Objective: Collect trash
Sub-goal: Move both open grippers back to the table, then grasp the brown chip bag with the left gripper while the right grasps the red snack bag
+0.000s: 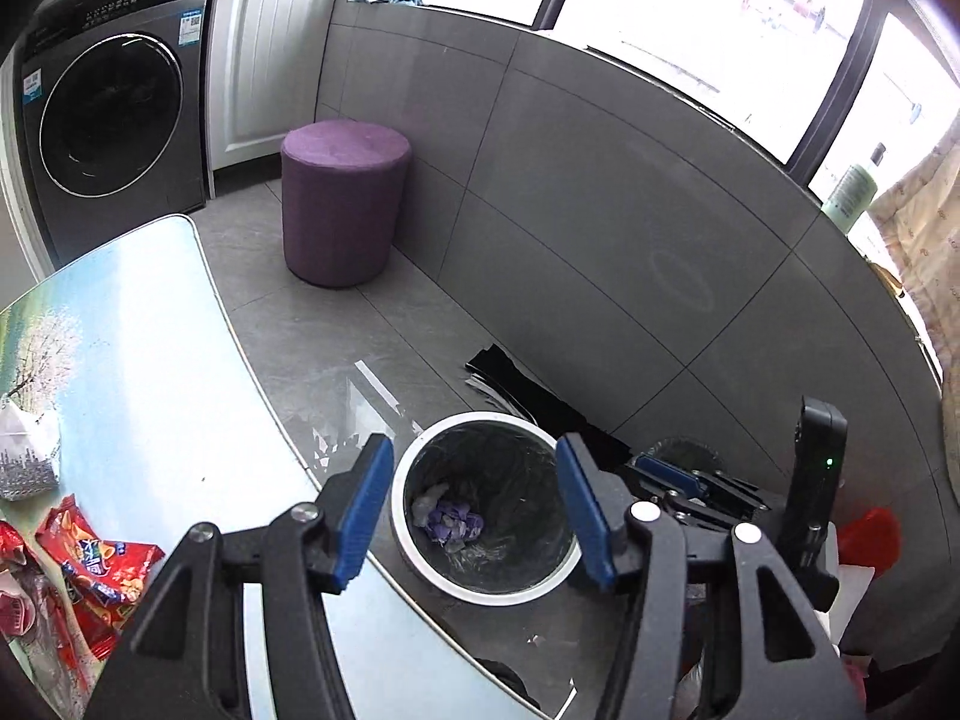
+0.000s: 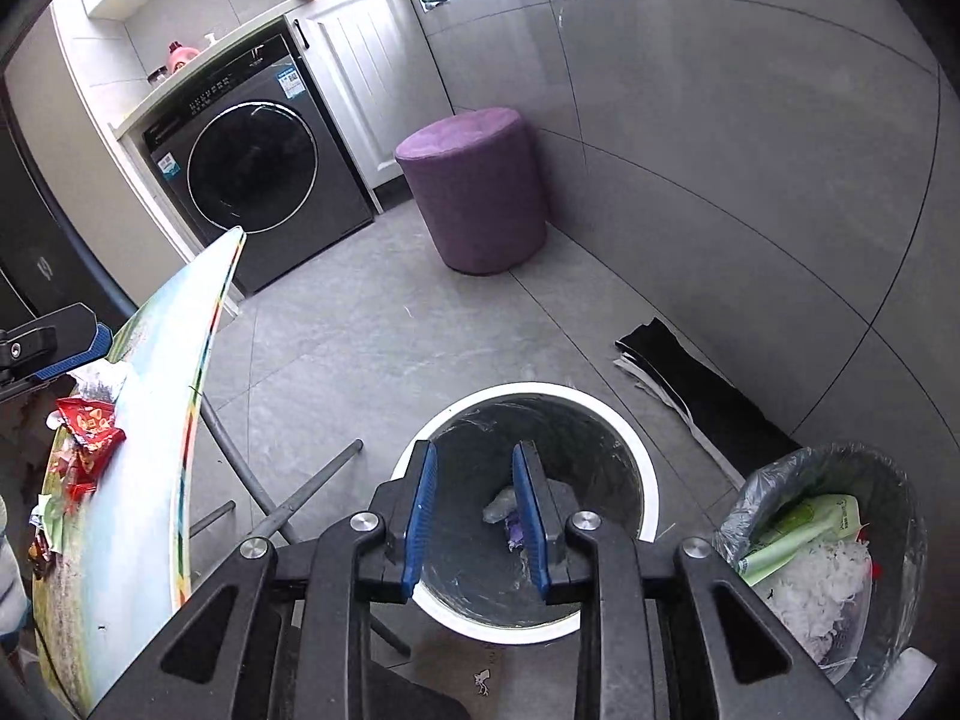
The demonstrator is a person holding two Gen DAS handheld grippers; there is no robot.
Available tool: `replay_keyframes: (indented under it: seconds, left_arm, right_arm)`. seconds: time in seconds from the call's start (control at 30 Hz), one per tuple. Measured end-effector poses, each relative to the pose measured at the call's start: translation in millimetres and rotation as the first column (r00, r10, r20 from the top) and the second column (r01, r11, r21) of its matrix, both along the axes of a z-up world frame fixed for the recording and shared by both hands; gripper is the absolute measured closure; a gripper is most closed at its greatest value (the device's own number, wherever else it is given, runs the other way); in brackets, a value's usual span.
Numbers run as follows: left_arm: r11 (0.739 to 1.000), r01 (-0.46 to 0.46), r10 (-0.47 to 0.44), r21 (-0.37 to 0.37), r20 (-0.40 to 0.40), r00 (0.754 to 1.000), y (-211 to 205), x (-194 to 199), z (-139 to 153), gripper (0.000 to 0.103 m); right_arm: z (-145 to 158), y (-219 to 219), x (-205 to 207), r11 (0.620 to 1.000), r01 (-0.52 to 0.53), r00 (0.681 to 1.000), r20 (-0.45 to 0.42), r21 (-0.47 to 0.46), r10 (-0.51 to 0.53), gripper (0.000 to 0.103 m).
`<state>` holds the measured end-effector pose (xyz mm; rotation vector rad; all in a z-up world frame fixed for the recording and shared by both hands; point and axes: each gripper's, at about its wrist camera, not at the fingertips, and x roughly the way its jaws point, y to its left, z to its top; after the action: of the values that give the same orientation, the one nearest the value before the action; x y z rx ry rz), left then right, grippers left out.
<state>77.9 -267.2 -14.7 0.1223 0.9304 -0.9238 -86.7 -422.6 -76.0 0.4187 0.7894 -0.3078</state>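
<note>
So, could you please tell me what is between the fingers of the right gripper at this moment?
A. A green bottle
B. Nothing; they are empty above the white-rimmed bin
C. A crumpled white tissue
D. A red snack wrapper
B: in the right wrist view the right gripper has a clear gap between its blue fingers, and through it only the inside of the white-rimmed bin shows.

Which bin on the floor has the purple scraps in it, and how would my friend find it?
Start at the round purple stool by the grey wall, then come forward across the floor. The white-rimmed bin stands there with purple scraps at its bottom. Its neighbour, the grey-bagged bin, has no white rim and holds a green packet and white shreds.
</note>
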Motion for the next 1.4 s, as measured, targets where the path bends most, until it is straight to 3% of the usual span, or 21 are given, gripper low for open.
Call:
replay_keyframes:
  seconds: [0.27, 0.5, 0.57, 0.6, 0.83, 0.93, 1.03, 1.27, 1.4]
  left_arm:
    - [0.987, -0.149, 0.156, -0.057, 0.133, 0.979, 103, -12, 40, 0.045]
    - [0.944, -0.309, 0.327, -0.117, 0.206, 0.922, 215, -29, 54, 0.037]
    - [0.929, -0.348, 0.367, -0.124, 0.221, 0.903, 247, -34, 55, 0.037]
    - [0.921, -0.368, 0.388, -0.127, 0.230, 0.893, 263, -37, 55, 0.037]
    - [0.858, -0.497, 0.512, -0.127, 0.264, 0.817, 366, -56, 46, 0.037]
    - [0.841, -0.528, 0.540, -0.120, 0.259, 0.801, 393, -57, 41, 0.037]
    - [0.833, -0.542, 0.551, -0.108, 0.231, 0.802, 405, -52, 32, 0.037]
    - [0.854, -0.517, 0.519, -0.057, 0.159, 0.840, 381, -32, 0, 0.036]
    - [0.856, -0.518, 0.510, -0.003, 0.178, 0.842, 376, -25, -16, 0.036]
  right_arm:
    - [54, 51, 1, 0.994, -0.083, 0.993, 0.081, -0.069, 0.089, 0.078]
    - [94, 111, 7, 0.971, -0.196, 0.969, 0.123, -0.135, 0.212, 0.075]
    - [105, 128, 8, 0.962, -0.220, 0.961, 0.135, -0.161, 0.242, 0.057]
    - [110, 137, 8, 0.958, -0.231, 0.956, 0.143, -0.173, 0.256, 0.053]
    - [134, 191, 13, 0.920, -0.317, 0.919, 0.166, -0.230, 0.358, 0.053]
    - [136, 210, 17, 0.905, -0.353, 0.904, 0.161, -0.239, 0.395, 0.053]
    - [134, 222, 25, 0.891, -0.387, 0.891, 0.154, -0.235, 0.428, 0.053]
    - [114, 236, 54, 0.873, -0.443, 0.876, 0.111, -0.205, 0.470, 0.053]
    - [99, 236, 72, 0.865, -0.469, 0.868, 0.090, -0.177, 0.489, 0.053]
